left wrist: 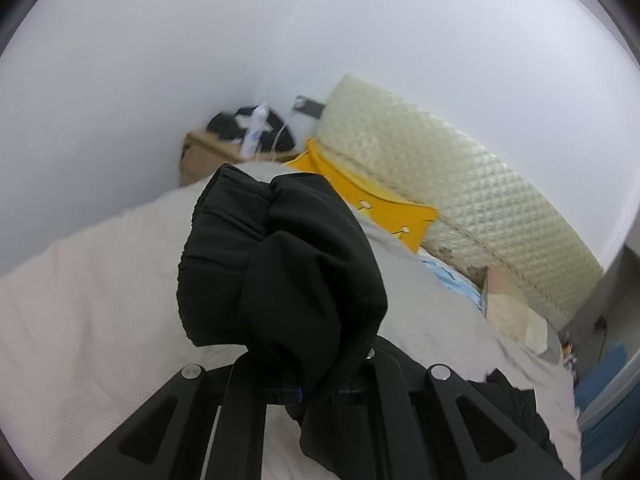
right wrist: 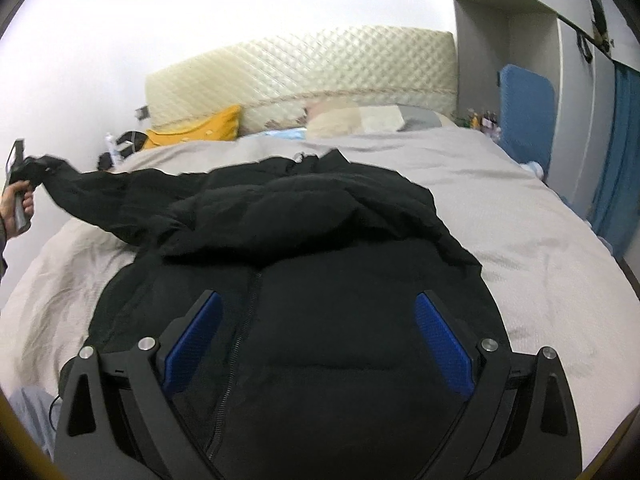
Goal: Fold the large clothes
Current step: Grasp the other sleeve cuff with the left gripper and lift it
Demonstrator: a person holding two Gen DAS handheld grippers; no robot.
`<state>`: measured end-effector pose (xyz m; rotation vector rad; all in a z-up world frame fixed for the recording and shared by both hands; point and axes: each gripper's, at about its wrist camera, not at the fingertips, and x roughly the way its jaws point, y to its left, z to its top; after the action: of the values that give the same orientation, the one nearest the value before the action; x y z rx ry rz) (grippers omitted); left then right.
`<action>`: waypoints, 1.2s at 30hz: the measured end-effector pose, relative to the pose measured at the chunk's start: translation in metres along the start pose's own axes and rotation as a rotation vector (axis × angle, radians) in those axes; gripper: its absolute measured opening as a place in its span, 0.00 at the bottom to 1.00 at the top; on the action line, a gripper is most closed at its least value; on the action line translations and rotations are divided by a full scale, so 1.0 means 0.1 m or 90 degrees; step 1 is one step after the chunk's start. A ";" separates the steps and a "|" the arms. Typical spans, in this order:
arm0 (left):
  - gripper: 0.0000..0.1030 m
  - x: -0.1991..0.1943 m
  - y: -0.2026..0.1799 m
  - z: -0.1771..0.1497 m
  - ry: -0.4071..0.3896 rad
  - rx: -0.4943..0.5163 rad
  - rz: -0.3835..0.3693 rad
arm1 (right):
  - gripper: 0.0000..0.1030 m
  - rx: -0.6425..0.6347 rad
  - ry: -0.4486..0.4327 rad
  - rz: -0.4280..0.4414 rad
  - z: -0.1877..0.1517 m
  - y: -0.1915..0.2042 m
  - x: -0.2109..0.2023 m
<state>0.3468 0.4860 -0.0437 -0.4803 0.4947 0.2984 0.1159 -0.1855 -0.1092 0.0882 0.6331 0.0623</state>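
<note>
The black puffer jacket lies front-up on the bed, its zipper running from the near hem toward the quilted headboard. Its upper part is bunched in folds, and one sleeve stretches out to the left, lifted off the bedcover. The sleeve's cuff is pinched in the left gripper, whose jaws are closed on the fabric. The right gripper hovers over the jacket's lower body, jaws spread wide and holding nothing. A yellow pillow leans by the headboard.
</note>
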 end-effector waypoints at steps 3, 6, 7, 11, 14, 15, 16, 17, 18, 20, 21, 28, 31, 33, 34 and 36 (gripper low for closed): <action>0.08 -0.25 -0.30 0.06 -0.013 0.029 -0.008 | 0.98 -0.009 -0.006 0.003 0.00 -0.01 -0.05; 0.08 -0.48 -0.56 0.09 -0.017 0.048 -0.010 | 1.00 -0.011 -0.020 0.013 0.00 -0.03 -0.13; 0.08 -0.56 -0.65 0.10 -0.019 0.057 -0.012 | 1.00 -0.016 -0.026 0.011 -0.01 -0.04 -0.16; 0.08 -0.89 -1.07 0.08 -0.030 0.099 -0.023 | 1.00 -0.023 -0.038 0.010 -0.02 -0.09 -0.27; 0.08 -1.13 -1.39 0.04 -0.034 0.131 -0.035 | 1.00 -0.025 -0.044 0.009 -0.02 -0.15 -0.33; 0.08 -1.21 -1.52 0.02 -0.036 0.143 -0.039 | 1.00 -0.025 -0.045 0.013 -0.03 -0.18 -0.34; 0.08 -1.27 -1.61 0.01 -0.039 0.153 -0.042 | 1.00 -0.023 -0.046 0.015 -0.03 -0.21 -0.36; 0.08 -1.33 -1.73 -0.01 -0.044 0.165 -0.047 | 1.00 -0.021 -0.047 0.016 -0.03 -0.23 -0.37; 0.08 -1.41 -1.87 -0.04 -0.049 0.178 -0.052 | 1.00 -0.020 -0.049 0.018 -0.02 -0.27 -0.38; 0.08 -1.51 -2.10 -0.09 -0.056 0.198 -0.065 | 1.00 -0.018 -0.054 0.018 -0.03 -0.32 -0.42; 0.08 -1.57 -2.24 -0.12 -0.058 0.208 -0.072 | 1.00 -0.019 -0.058 0.016 -0.02 -0.34 -0.43; 0.08 -1.82 -3.15 -0.41 -0.061 0.272 -0.139 | 1.00 0.003 -0.065 0.016 -0.04 -0.53 -0.52; 0.08 -1.86 -3.51 -0.59 -0.051 0.295 -0.172 | 1.00 0.008 -0.070 0.014 -0.04 -0.58 -0.55; 0.08 -1.85 -3.75 -0.73 -0.042 0.306 -0.196 | 1.00 0.013 -0.073 0.015 -0.03 -0.62 -0.57; 0.08 -1.84 -3.90 -0.82 -0.034 0.314 -0.210 | 1.00 0.016 -0.075 0.014 -0.03 -0.64 -0.57; 0.08 -1.79 -4.11 -0.95 -0.026 0.327 -0.228 | 1.00 0.019 -0.078 0.008 -0.01 -0.67 -0.57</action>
<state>0.3182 0.0615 0.1264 -0.0551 0.4169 -0.1642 0.0712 -0.2571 -0.0832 0.1244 0.5116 0.0589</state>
